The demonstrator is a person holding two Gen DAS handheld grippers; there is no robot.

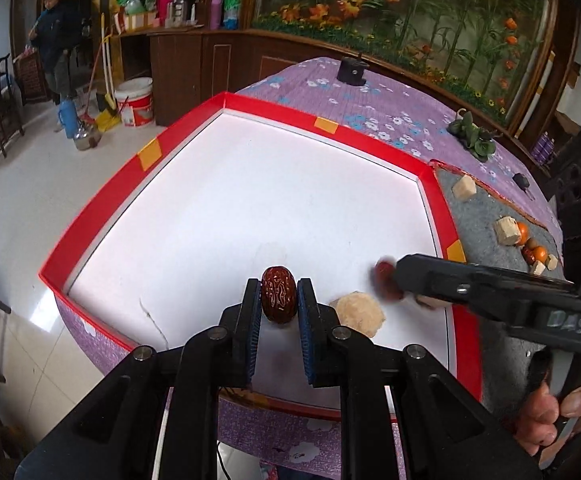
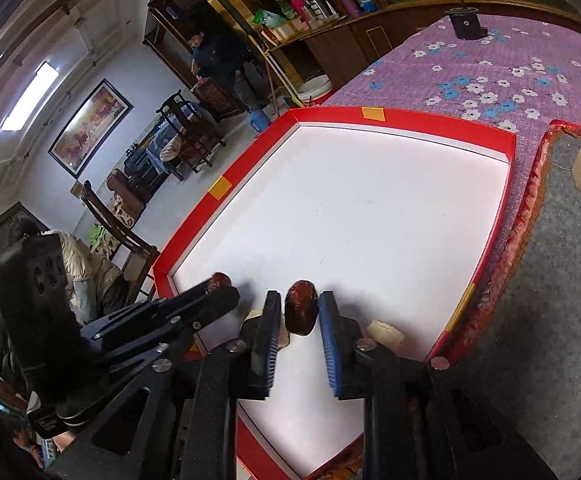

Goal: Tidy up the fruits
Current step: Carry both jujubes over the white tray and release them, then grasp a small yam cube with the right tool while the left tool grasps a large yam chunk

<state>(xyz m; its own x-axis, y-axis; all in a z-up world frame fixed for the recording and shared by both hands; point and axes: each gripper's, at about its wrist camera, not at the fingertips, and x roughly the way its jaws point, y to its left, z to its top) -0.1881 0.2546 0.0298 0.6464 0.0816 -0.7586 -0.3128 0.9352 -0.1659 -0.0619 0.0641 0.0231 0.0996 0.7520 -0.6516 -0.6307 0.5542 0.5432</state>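
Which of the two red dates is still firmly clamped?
The date in the left gripper, pinched by both pads. The right gripper's date sits loose between parted pads.

table: we are seeing purple floral cloth (image 1: pixel 390 120)
on it: red tray (image 1: pixel 194 120), grey mat (image 1: pixel 486 240), black stand (image 1: pixel 352 70)

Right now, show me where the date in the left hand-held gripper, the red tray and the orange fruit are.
date (image 1: pixel 277 294), left wrist view, middle of its wrinkled skin.
red tray (image 1: pixel 374 130), left wrist view, far rim.
orange fruit (image 1: pixel 522 231), left wrist view, its visible side, on the grey mat.
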